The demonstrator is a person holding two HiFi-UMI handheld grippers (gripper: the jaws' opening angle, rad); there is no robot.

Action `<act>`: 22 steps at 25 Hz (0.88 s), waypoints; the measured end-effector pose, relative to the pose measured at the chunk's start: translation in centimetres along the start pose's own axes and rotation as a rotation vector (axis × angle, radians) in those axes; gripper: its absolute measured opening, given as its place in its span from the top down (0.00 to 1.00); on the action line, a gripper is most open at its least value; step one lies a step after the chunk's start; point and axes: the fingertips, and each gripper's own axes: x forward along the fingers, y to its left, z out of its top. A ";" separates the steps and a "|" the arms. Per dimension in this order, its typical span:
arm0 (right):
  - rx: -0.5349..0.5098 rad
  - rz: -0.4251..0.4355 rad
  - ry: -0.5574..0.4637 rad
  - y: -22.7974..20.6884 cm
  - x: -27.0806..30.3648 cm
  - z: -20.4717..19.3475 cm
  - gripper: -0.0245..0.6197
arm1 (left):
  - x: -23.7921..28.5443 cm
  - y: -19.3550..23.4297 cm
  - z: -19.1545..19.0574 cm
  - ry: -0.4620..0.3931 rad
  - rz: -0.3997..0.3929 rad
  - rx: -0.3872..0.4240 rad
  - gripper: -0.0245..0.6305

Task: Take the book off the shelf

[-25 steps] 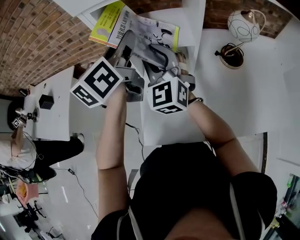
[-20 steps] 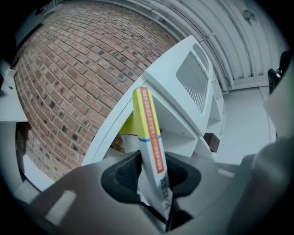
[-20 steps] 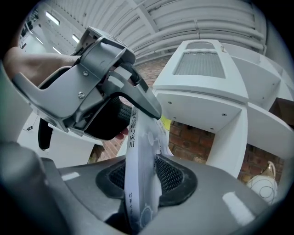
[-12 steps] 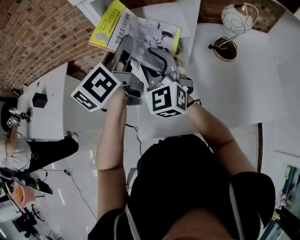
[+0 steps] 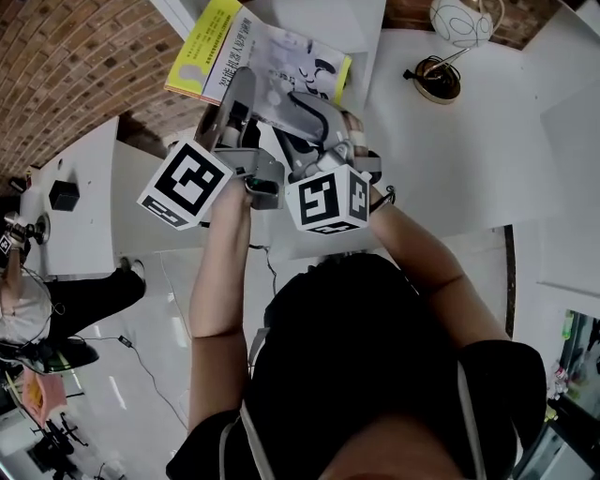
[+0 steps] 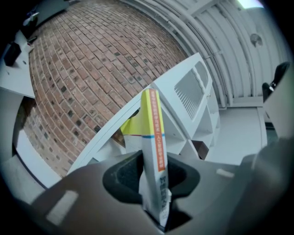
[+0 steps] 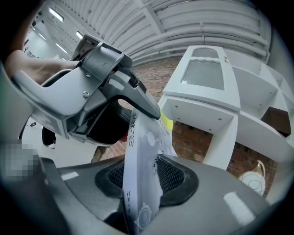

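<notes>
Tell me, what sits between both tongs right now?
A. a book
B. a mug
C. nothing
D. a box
A: the book stands between the jaws of the left tongs, which are closing on it, and of the right tongs, which are opening.

A round white patterned pot (image 5: 461, 19) is standing on the white table (image 5: 487, 159), and a small dark dish (image 5: 437, 82) is sitting just beside it. A brick wall (image 5: 75, 75) is rising behind. A black box (image 5: 64, 194) is resting on a side table (image 5: 89, 234), where a person in dark trousers (image 5: 84, 295) is sitting.
</notes>
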 end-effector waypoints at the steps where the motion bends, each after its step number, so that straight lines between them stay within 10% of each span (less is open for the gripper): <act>1: -0.003 -0.002 0.000 0.1 -0.2 0.1 0.73 | -0.2 -0.1 0.0 -0.001 -0.005 -0.003 0.81; 22: 0.007 0.068 0.075 5.2 -3.9 -1.7 0.72 | -4.5 0.7 -3.7 0.030 -0.074 -0.144 0.81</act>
